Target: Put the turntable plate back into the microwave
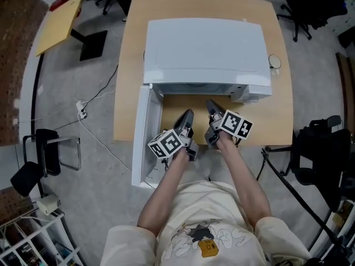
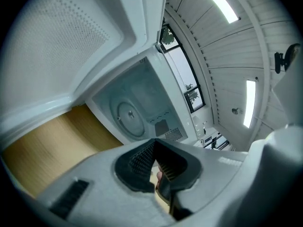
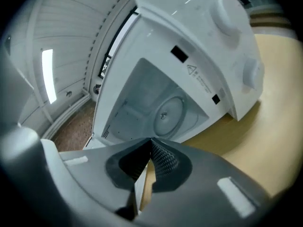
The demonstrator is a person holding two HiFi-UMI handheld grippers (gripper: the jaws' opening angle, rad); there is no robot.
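At 12 o'clock, microwave (image 1: pixel 205 51): I see turntable plate (image 3: pixel 168 115) inside.
Left gripper (image 1: pixel 187 118): pressed together, empty.
Right gripper (image 1: pixel 211 107): likewise.

The microwave (image 1: pixel 205 54) looks smooth, glossy white, the bench (image 1: pixel 280 112) matt pale wood, and the turntable plate (image 3: pixel 169 113) smooth and glassy.

- Head view: bright, even light from overhead, sharp. The white top of the microwave (image 1: pixel 205 46) is a bit washed out, with soft shade on the bench (image 1: pixel 283 110) at its front.
- Both gripper views: heavy fisheye, straight lines bowed, black corners.
- Left gripper view: ceiling light strips (image 2: pixel 218 4) blown out, window (image 2: pixel 182 67) glaring.
- Right gripper view: one light strip (image 3: pixel 49 75) flares at the left, and the far edges are smeared.
- My fingers (image 2: pixel 139 162) sit close to the lens, dark and soft.
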